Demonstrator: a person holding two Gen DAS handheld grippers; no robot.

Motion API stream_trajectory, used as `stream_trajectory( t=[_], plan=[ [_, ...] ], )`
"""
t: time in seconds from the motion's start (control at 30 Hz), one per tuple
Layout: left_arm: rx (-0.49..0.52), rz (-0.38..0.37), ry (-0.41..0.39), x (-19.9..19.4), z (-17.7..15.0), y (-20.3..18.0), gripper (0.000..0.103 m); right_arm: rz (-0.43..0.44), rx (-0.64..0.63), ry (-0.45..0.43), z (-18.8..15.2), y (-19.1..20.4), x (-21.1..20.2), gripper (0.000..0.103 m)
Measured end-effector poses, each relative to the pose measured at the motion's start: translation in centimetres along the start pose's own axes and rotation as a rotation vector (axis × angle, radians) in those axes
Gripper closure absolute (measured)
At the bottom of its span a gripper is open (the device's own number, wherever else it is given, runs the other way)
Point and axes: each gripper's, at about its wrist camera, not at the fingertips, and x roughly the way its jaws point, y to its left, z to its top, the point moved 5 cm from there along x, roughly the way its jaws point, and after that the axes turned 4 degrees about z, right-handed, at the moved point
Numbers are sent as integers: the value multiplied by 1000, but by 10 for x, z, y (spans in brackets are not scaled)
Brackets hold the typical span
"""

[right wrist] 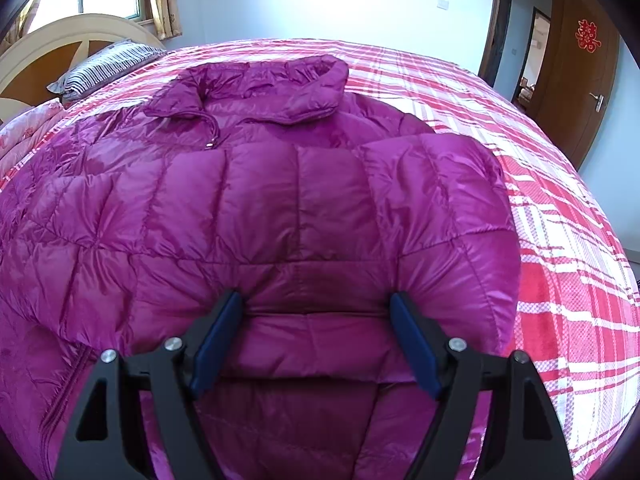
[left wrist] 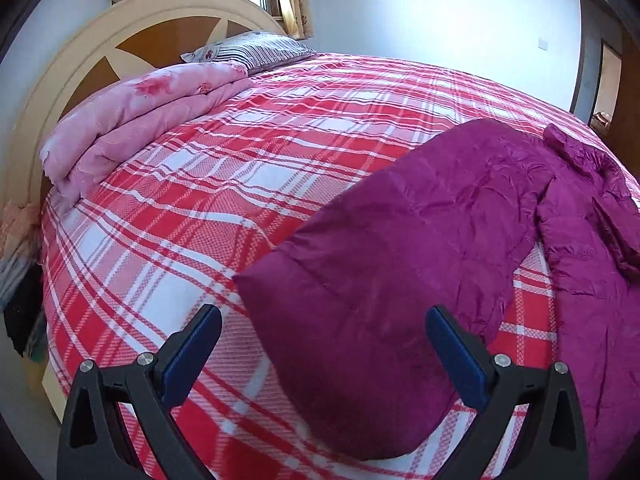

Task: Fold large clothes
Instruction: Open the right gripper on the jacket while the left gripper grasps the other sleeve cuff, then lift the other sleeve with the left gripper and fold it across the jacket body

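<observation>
The left tongs [left wrist: 324,336] are spread wide and hold nothing, with a sleeve [left wrist: 360,280] of the glossy, quilted magenta puffer jacket [right wrist: 256,208] lying between and ahead of them on the plaid bed [left wrist: 200,200]. The right tongs [right wrist: 316,320] gape wide, their blue pads [right wrist: 412,344] pressing a puffy fold.

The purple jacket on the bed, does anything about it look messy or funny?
A little. The jacket is not flat: one sleeve sticks out over the plaid bedspread, the collar is rumpled, and the zip is undone at the neck. Nothing looks torn or spilled.
</observation>
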Motion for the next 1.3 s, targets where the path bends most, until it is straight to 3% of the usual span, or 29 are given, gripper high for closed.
stream_trajectory(
  t=[0.07,0.2,0.33,0.93,1.1,1.3],
  plan=[
    [-2,-1,-9,0,-2,-4,7,0,-1,0,0,0,0,23],
    [41,43,-23,-3,-3,-7,73,-1,-5,-1,0,0,0,23],
    [45,25,-76,-20,4,-5,88,-1,-5,-2,0,0,0,23],
    [79,-126,-350,-134,103,-47,95,0,-6,-5,1,0,-1,23],
    [132,-201,-423,-173,129,-84,96,-3,-9,-6,0,0,-2,23],
    [230,-304,-469,-210,134,-150,96,-3,-10,-7,1,0,-2,23]
  ],
)
